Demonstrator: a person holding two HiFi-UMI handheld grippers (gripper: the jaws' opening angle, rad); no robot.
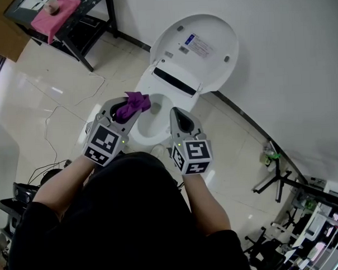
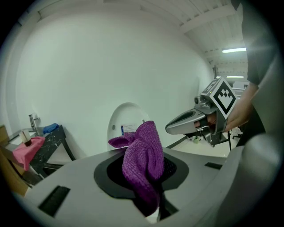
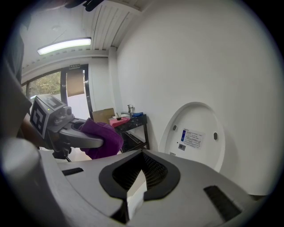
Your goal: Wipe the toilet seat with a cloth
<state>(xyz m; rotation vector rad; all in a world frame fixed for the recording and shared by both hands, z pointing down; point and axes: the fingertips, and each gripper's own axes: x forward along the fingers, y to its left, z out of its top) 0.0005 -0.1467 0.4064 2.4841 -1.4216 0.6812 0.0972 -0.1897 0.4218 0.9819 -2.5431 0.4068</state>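
Observation:
A white toilet stands against the wall with its lid (image 1: 201,49) raised and its seat (image 1: 148,137) down below my hands. My left gripper (image 1: 126,108) hovers over the seat's left side, shut on a bunched purple cloth (image 1: 134,103). In the left gripper view the cloth (image 2: 143,159) sticks up out of the jaws and hides part of the lid (image 2: 126,119). My right gripper (image 1: 177,112) is shut with nothing in it, level with the left one over the seat's right side. The right gripper view shows the lid (image 3: 195,133) ahead and the cloth (image 3: 103,141) at the left.
A black table (image 1: 74,21) with a pink cloth (image 1: 55,16) stands at the far left by the wall. Cables (image 1: 51,137) trail over the tiled floor on the left. Black stands (image 1: 280,180) and clutter fill the lower right. The white wall curves close behind the toilet.

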